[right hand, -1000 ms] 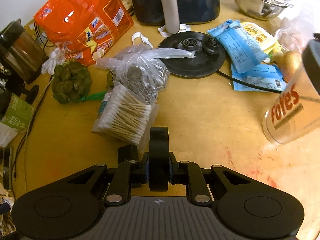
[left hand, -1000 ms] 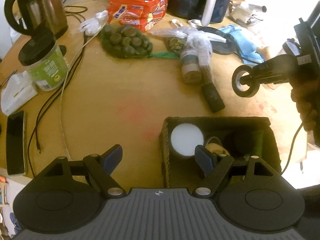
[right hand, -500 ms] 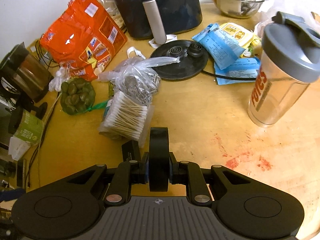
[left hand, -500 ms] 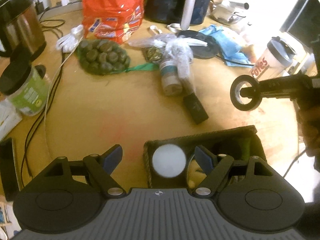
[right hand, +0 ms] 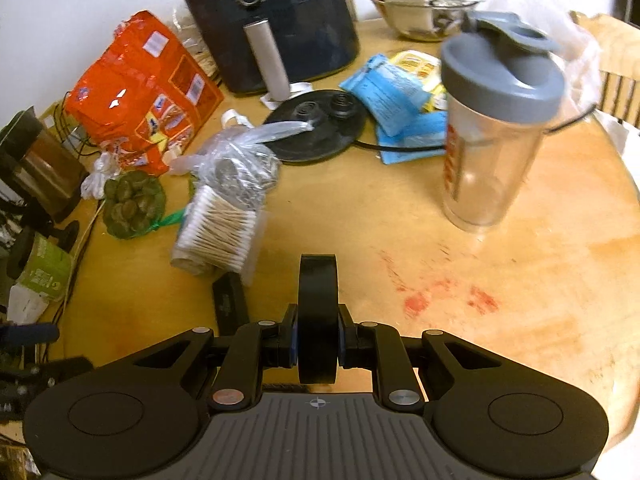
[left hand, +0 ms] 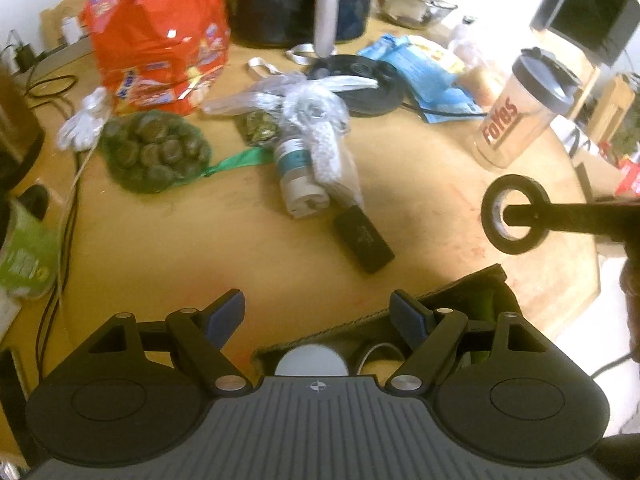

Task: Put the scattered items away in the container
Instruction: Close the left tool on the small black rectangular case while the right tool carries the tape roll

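Now we hold a black tape roll (right hand: 318, 316) tight in our right gripper (right hand: 318, 350), up in the air. Our left gripper (left hand: 318, 314) is wide open and holds nothing. The dark box (left hand: 486, 292) sits low at 5 o'clock in the left view, with a white lid (left hand: 311, 364) inside. The roll could slip and roll off the table (right hand: 520, 280) edge at 3 o'clock. The cup (right hand: 492, 132) stands at 1 o'clock and could tip. Bare wood lies in the middle.

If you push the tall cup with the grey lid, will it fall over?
Probably. The cup is tall, narrow and looks empty, so likely light and tippy. Its clear plastic wall may be slippery. On its side it would likely roll.
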The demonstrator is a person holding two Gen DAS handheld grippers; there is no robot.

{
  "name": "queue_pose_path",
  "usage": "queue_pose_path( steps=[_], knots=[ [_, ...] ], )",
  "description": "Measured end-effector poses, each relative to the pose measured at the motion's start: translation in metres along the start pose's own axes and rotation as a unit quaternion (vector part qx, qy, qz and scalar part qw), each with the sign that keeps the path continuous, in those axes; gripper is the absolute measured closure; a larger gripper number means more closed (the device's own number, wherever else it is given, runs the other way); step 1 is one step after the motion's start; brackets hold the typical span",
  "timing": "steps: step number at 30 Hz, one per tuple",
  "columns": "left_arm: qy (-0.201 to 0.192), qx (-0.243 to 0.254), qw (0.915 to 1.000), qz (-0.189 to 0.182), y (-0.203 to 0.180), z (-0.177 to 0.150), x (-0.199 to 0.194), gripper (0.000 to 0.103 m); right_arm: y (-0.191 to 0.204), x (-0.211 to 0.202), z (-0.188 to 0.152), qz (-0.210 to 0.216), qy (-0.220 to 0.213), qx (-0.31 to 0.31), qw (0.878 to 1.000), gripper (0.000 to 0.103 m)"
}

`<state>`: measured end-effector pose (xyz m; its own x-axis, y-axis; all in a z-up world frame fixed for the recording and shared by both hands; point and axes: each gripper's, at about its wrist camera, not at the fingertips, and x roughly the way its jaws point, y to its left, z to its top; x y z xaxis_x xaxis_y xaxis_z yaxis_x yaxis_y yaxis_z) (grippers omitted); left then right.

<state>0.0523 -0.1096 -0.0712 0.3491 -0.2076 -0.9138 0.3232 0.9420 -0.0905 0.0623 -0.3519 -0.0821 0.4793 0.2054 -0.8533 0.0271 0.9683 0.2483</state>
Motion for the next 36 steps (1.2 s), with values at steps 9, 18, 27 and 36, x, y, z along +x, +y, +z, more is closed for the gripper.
queue_pose_path(
  steps=[9, 18, 27, 36],
  knots=[
    [0.042, -0.004, 0.9985, -0.035, -0.01, 0.025, 0.043, 0.023, -0.028, -0.012, -0.02, -0.025, -0.001, 0.04, 0.999, 0.083],
    [0.086, -0.056, 0.993, -0.058, -0.006, 0.048, 0.093, 0.023, -0.054, -0.024, -0.034, -0.051, -0.01, 0.087, 0.995, 0.083],
    [0.112, -0.144, 0.9787, -0.094, 0.006, 0.06, 0.131, 0.025, -0.079, -0.039, -0.051, -0.076, -0.017, 0.132, 0.988, 0.083],
    [0.113, -0.207, 0.9676, -0.089, 0.012, 0.056, 0.145, 0.028, -0.099, -0.046, -0.06, -0.087, -0.019, 0.155, 0.984, 0.083]
  ],
)
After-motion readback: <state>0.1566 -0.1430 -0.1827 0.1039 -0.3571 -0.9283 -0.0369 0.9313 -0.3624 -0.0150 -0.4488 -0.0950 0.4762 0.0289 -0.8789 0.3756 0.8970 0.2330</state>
